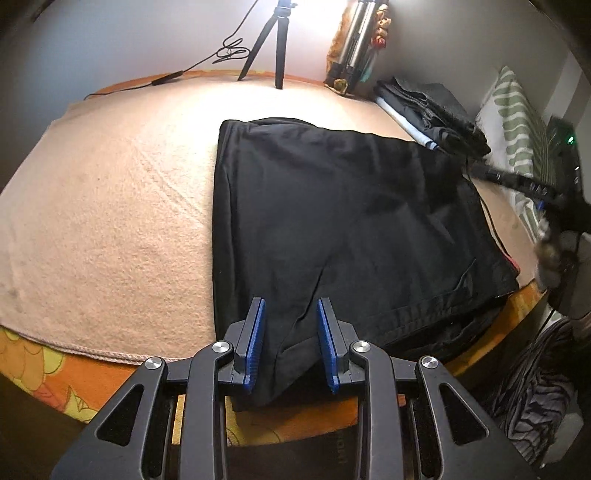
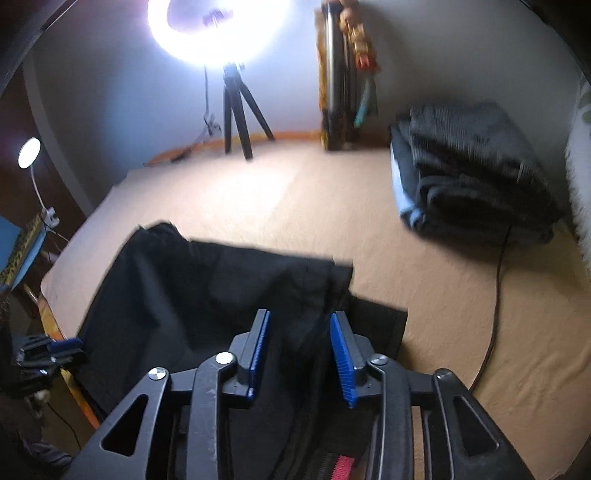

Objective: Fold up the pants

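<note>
Right wrist view blurs the pants [image 2: 207, 306]; both tongs [image 1: 291, 317] [image 2: 301, 332] gape apart.

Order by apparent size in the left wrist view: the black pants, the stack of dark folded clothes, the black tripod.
1. Black pants, largest.
2. Stack of dark folded clothes.
3. Black tripod, though its distance makes this unsure.

Both wrist views low, facing wall, sharing pants [image 1: 343, 229]

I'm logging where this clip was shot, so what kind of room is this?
Probably a home bedroom: black pants on a beige blanket-covered bed, a leaf-print pillow and a bright ring light on a tripod.
</note>
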A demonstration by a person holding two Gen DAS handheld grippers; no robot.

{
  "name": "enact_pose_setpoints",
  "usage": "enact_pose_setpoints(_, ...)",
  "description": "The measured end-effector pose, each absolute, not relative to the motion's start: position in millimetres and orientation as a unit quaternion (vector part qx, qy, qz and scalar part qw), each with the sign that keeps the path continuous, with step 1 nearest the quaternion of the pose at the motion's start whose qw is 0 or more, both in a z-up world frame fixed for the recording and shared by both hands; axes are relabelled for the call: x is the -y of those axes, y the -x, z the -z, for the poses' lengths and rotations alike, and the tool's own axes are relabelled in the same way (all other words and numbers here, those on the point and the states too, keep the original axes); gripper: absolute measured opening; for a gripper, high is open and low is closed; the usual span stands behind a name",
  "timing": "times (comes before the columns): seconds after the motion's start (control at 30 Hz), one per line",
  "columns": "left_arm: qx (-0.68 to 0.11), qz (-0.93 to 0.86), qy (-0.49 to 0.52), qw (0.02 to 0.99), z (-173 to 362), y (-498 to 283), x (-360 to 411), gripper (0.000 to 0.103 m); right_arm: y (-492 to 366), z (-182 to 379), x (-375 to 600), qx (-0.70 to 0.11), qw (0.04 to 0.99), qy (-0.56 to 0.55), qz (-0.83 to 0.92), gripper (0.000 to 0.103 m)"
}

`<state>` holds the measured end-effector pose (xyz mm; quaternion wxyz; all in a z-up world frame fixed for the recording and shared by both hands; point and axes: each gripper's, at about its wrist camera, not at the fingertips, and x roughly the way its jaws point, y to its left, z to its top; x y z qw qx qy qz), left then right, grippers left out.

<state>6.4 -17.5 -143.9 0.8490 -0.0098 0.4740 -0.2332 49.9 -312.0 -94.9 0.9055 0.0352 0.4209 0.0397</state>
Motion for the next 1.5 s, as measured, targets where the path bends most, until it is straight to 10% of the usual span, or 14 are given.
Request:
enact_pose_setpoints(0.33,-0.463,0.225,0.016,0.857,140.7,-3.9,11.9,0.027,-74.0,91.9,267.4,-0.407,0.908,-0.009,-0.098,0.036)
enact_pose_setpoints(1.5,-0.485,0.197,0.036,0.851,148.8,-6.9,5.0,0.077,-138.5,129.5,187.0,-0.495,0.855,-0.001,-0.152,0.063)
